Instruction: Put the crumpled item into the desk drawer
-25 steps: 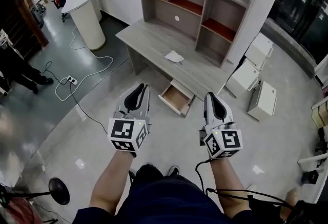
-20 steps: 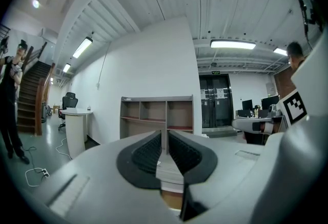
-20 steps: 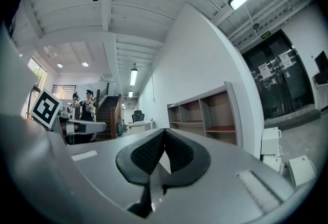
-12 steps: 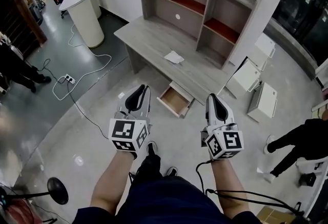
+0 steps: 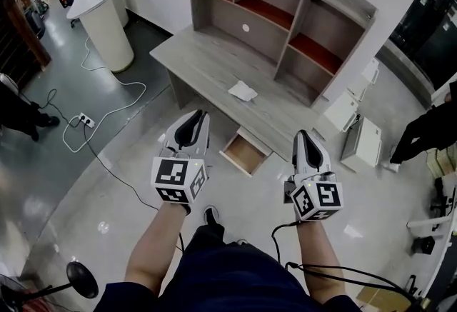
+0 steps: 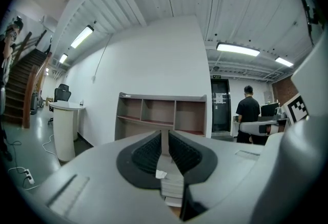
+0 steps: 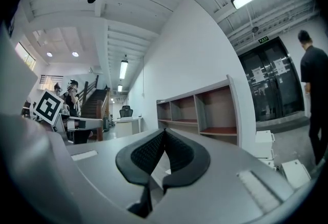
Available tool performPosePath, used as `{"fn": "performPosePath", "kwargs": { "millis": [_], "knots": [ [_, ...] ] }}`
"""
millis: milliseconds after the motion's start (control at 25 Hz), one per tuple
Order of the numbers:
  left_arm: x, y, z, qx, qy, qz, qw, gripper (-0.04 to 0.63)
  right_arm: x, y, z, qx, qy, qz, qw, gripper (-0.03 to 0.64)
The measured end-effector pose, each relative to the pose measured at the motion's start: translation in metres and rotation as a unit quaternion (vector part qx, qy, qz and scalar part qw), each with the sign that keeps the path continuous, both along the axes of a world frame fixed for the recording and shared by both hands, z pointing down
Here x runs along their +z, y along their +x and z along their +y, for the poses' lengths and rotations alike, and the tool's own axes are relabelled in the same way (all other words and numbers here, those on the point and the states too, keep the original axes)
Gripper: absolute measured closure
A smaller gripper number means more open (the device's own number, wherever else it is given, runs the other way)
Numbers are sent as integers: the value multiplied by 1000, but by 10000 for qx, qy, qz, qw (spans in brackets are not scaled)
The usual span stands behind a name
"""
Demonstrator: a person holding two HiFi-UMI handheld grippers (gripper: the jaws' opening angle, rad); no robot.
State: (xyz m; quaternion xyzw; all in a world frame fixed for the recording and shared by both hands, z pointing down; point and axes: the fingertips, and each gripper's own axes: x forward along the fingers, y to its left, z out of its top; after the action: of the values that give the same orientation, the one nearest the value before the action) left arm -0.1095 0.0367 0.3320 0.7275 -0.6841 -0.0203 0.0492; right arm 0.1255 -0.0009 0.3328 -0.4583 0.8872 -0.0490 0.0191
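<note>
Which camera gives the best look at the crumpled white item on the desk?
The head view: the crumpled item lies in full sight on the desk, beyond the open drawer. The left gripper view catches it only as a small white speck low between the jaws. The right gripper view's jaws largely hide it.

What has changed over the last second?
The person has stepped toward the desk, carrying the left gripper and right gripper forward, both empty. A bystander has walked in at the right. The crumpled paper stays on the desk, and the drawer stays open.
</note>
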Motion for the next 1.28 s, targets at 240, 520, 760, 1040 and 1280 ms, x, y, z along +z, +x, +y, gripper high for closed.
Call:
{"fn": "performPosePath", "kwargs": {
  "millis": [240, 520, 760, 1040, 1280],
  "knots": [
    [18, -32, -31, 141, -104, 177, 9997, 549, 10, -27, -24, 182, -93, 187, 9996, 611],
    [45, -52, -60, 313, -362, 297, 9984, 549, 23, -49, -47, 315, -237, 307, 9988, 611],
    [58, -56, -89, 322, -507, 289, 9978, 549, 37, -57, -76, 260, -375, 348, 9984, 611],
    [61, -56, -125, 150, -603, 166, 9979, 549, 40, -59, -124, 34, -397, 264, 9989, 611],
    [68, -46, -158, -10, -728, 51, 9973, 548, 45, -57, -162, -263, -455, 181, 9985, 611]
  ]
}}
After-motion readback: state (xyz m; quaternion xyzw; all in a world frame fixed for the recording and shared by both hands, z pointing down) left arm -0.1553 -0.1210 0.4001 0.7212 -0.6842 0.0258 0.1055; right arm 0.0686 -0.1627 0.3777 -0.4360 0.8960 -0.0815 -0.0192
